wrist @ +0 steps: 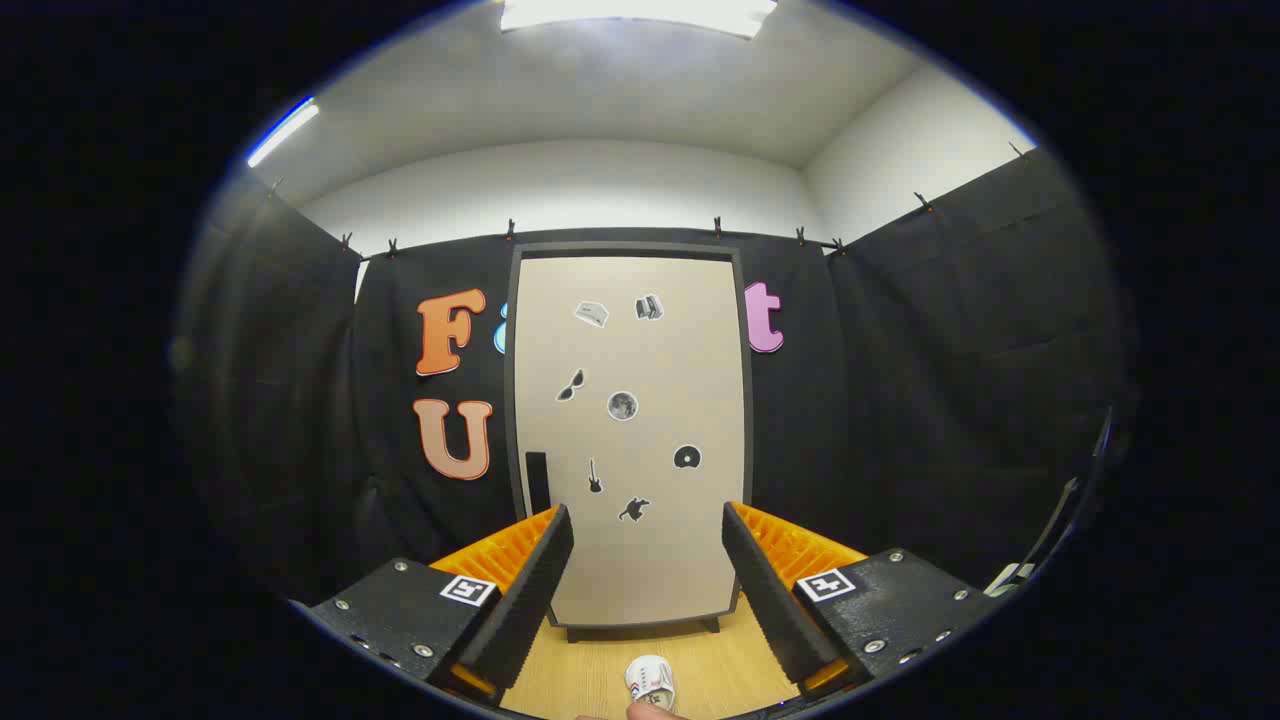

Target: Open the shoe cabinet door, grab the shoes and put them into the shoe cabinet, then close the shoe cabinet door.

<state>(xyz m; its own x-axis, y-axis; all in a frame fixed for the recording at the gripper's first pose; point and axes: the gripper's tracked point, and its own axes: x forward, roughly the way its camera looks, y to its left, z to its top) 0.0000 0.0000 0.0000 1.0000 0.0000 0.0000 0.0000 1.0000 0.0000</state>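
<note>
**A:** What stands ahead of the gripper (648,560)?

**B:** A tall shoe cabinet (630,440) stands upright beyond the fingers, centred in the gap between them. Its pale door (660,560) is closed and sits in a dark frame. Small dark stickers (622,405) are scattered over the door; they are too small to make out clearly. A dark vertical handle (537,482) sits near the door's left side, just above the left finger.

**A:** How are the fingers set?

**B:** They are spread wide apart with nothing between them. The lower corners of the cabinet are hidden behind the two fingers, so only part of its base shows, with one short foot visible at the right.

**A:** Where is the shoe?

**B:** A white shoe (650,682) lies on the wooden floor (590,670), between the fingers and nearer than the cabinet, low down close to the gripper. Only its front part shows; the rest is cut off, and I cannot tell whether there is a second shoe. Something small and pale touches its near end, possibly a fingertip, but too little shows to be sure.

**A:** Anything else around?

**B:** Black cloth (900,400) hangs behind the cabinet and to both sides. Beyond the right finger, a thin dark frame with a pale piece at its foot is cut off, too partial to identify.
</note>
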